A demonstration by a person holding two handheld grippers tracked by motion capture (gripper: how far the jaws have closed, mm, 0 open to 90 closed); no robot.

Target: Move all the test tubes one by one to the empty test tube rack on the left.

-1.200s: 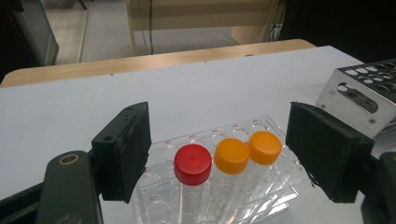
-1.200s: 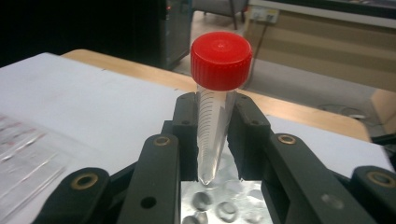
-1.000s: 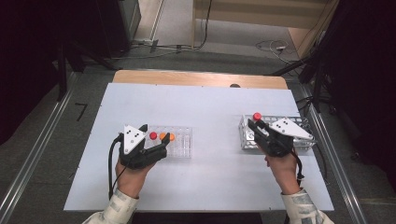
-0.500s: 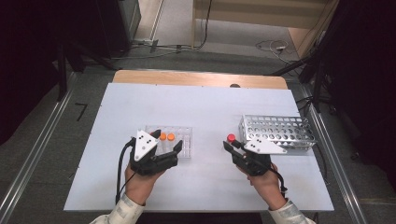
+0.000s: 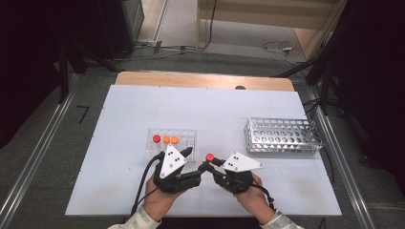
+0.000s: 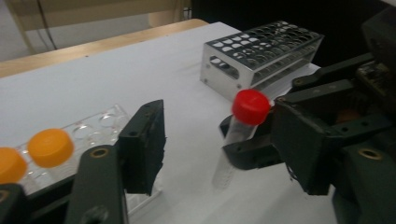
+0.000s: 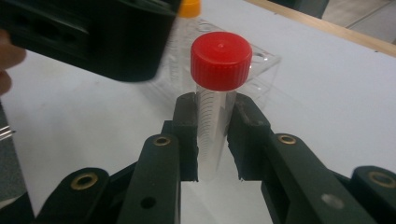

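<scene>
Right gripper [image 5: 211, 162] is clamped on a clear plastic tube with a red screw cap [image 7: 215, 93], held above the white table [image 5: 119, 119] between the clear plastic rack [image 5: 188, 136] and the perforated metal rack [image 5: 282, 136]. Left gripper [image 6: 196, 140] is spread wide, holding nothing, just beside the tube. For a handover: centre the left gripper on the tube body below the cap, close firmly, then release right. The tube bottom is hidden by the jaws, and the rack wells are hard to make out.
</scene>
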